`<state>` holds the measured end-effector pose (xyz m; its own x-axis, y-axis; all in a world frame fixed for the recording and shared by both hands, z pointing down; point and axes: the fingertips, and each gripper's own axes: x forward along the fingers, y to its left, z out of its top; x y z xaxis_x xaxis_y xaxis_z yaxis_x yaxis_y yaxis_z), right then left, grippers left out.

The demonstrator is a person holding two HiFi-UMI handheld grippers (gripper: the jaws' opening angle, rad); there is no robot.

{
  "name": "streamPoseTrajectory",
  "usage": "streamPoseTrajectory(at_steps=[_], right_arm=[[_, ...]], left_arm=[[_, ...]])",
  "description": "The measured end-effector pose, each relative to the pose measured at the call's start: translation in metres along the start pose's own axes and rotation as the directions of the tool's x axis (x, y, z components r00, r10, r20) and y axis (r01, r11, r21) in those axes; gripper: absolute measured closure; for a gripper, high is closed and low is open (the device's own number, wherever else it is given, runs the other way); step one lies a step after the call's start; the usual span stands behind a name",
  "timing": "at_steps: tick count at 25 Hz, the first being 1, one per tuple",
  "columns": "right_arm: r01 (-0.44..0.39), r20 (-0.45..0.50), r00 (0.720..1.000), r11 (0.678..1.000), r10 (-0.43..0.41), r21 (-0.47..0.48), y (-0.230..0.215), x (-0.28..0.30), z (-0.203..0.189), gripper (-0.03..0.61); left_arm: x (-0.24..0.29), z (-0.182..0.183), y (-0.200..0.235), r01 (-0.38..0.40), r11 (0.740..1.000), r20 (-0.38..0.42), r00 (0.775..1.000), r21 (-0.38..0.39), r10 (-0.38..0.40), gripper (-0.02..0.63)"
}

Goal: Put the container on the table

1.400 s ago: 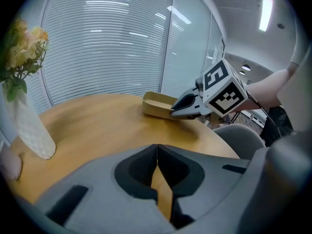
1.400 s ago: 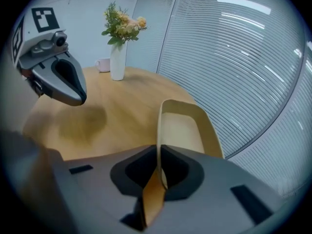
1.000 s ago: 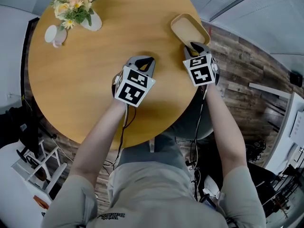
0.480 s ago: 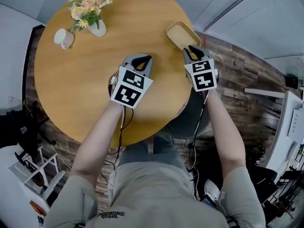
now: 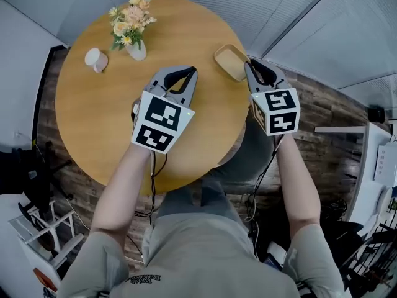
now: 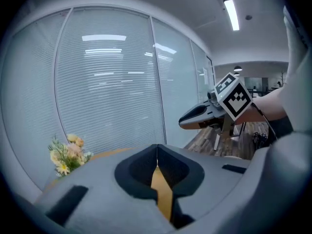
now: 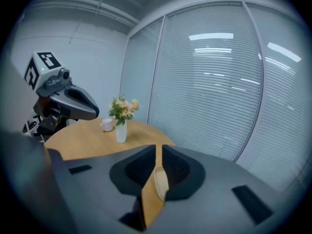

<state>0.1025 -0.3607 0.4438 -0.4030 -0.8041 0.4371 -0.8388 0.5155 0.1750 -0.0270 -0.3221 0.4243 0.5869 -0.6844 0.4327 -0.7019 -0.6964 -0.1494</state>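
The container point(image 5: 231, 62), a shallow tan oval tray, lies flat on the round wooden table point(image 5: 93, 117) near its right edge. My right gripper point(image 5: 250, 63) hovers just right of it and higher, not touching it. Its jaws stand a narrow slit apart with nothing held. In the right gripper view the container point(image 7: 160, 182) shows far below, through the gap under the right gripper point(image 7: 159, 147). My left gripper point(image 5: 193, 71) hangs over the table's middle, left of the container. In the left gripper view that gripper point(image 6: 157, 152) has its tips touching and is empty.
A white vase of flowers point(image 5: 136, 47) and a white mug point(image 5: 95, 59) stand at the table's far left. Glass walls with blinds point(image 7: 219, 91) curve close behind the table. Wooden floor point(image 5: 335, 104) lies to the right.
Both grippers have risen and drawn back toward me. The right gripper has left the container's near end, and the container stays on the table.
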Motion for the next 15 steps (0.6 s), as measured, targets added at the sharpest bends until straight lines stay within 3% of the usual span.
streamPoseTrajectory(at_steps=[8, 15], right_arm=[[0.023, 0.160, 0.987, 1.000, -0.022, -0.006, -0.002, -0.068, 0.075, 0.532], [-0.020, 0.257, 0.966, 0.999, 0.029, -0.037, 0.023, -0.128, 0.120, 0.534]], left_arm=[[-0.052, 0.066, 0.000, -0.037, 0.998, 0.124, 0.992, 0.054, 0.030, 0.592], [-0.099, 0.114, -0.009, -0.089, 0.994, 0.262, 0.962, 0.056, 0.072, 0.592]])
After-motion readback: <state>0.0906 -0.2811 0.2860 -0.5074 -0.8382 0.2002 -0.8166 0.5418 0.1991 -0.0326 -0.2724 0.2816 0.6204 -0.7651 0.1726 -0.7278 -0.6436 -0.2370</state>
